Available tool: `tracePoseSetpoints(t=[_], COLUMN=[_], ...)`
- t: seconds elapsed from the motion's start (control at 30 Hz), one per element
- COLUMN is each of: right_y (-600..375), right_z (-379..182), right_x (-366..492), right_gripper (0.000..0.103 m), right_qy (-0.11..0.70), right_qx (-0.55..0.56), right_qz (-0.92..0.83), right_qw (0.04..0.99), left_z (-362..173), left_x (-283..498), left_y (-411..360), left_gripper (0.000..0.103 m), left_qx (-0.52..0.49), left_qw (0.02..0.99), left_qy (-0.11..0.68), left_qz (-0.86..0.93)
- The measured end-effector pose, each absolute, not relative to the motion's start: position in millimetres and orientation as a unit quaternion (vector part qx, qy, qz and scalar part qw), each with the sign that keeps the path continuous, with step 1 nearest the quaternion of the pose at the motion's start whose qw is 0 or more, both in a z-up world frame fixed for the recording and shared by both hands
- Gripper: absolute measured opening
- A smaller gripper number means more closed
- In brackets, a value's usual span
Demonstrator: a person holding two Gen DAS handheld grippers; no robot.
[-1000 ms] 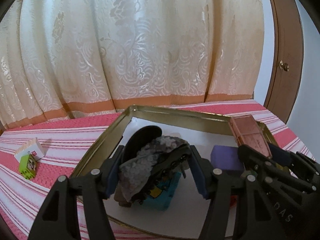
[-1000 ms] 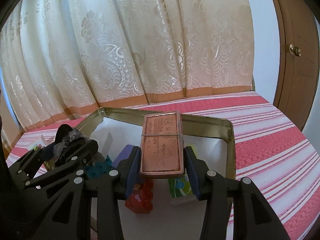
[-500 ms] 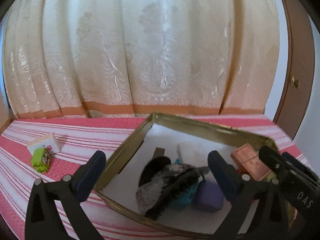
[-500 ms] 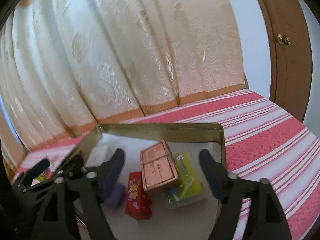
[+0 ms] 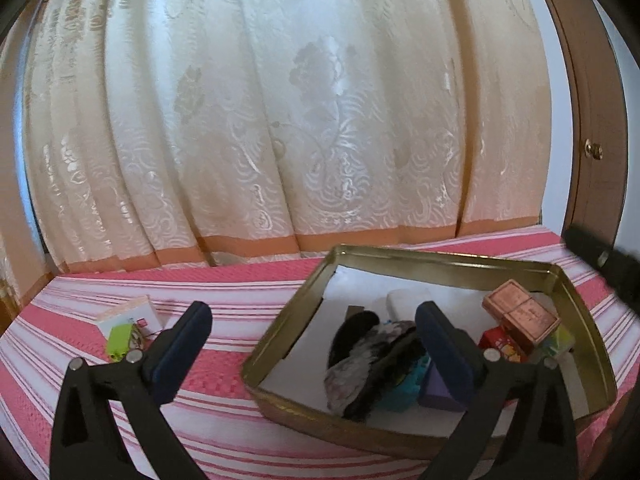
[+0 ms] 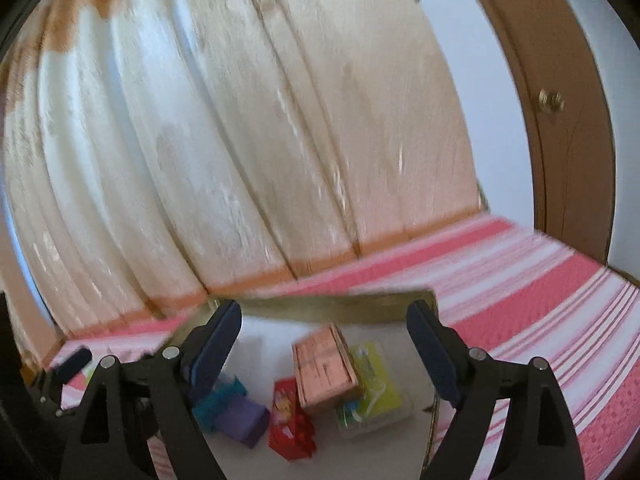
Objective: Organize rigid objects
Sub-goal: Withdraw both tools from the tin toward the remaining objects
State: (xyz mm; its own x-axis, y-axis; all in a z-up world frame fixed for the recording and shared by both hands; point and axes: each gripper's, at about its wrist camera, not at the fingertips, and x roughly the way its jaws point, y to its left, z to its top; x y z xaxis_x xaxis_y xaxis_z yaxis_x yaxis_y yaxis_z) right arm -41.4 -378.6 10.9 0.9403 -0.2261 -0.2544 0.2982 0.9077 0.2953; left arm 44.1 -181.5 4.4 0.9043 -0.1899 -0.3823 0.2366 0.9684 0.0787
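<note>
Remaining outside: a green block [image 5: 120,340] and a white box [image 5: 130,314] are seen on the striped cloth [image 5: 224,288], touching or nearly so, well left of the tin [image 5: 440,258].
Key relation: both lie ahead of and just left of the left gripper [image 5: 312,344]; the block's long axis runs roughly away from the camera; the left hand is judged far nearer than the right.
Tin contents: a copper box [image 5: 520,314] is propped on a red pack [image 5: 500,346] and a yellow-green case [image 6: 374,384]; a dark clip [image 5: 372,356] lies over a teal block [image 5: 404,394], beside a purple block [image 5: 438,390].
Left gripper: spread wide, nothing held.
Right gripper [image 6: 324,344]: spread wide, nothing held, above the tin; view blurred.
Change from earlier: the clip and the copper box, clamped a second ago, are now released into the tin; both grippers have pulled back, the left one swung toward the cloth.
</note>
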Motion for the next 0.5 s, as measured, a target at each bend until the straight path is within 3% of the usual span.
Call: tracePoseSetpoints(t=[0.1, 0.5], right_y=[-366, -343], right_z=[17, 15], right_x=[-55, -48], right_gripper=[0.097, 0.097], right_qy=[0.054, 0.062], right_qx=[0.146, 0.092], right_qz=[-0.139, -0.148], right_qw=[0.978, 0.983], left_z=[5, 2], left_x=[41, 35], left_y=[-173, -147], left_gripper=[0.103, 0.103], left_qx=[0.061, 0.053], left_qw=[0.977, 0.979], left_qy=[0.180, 0.175], left_qz=[-0.101, -0.094])
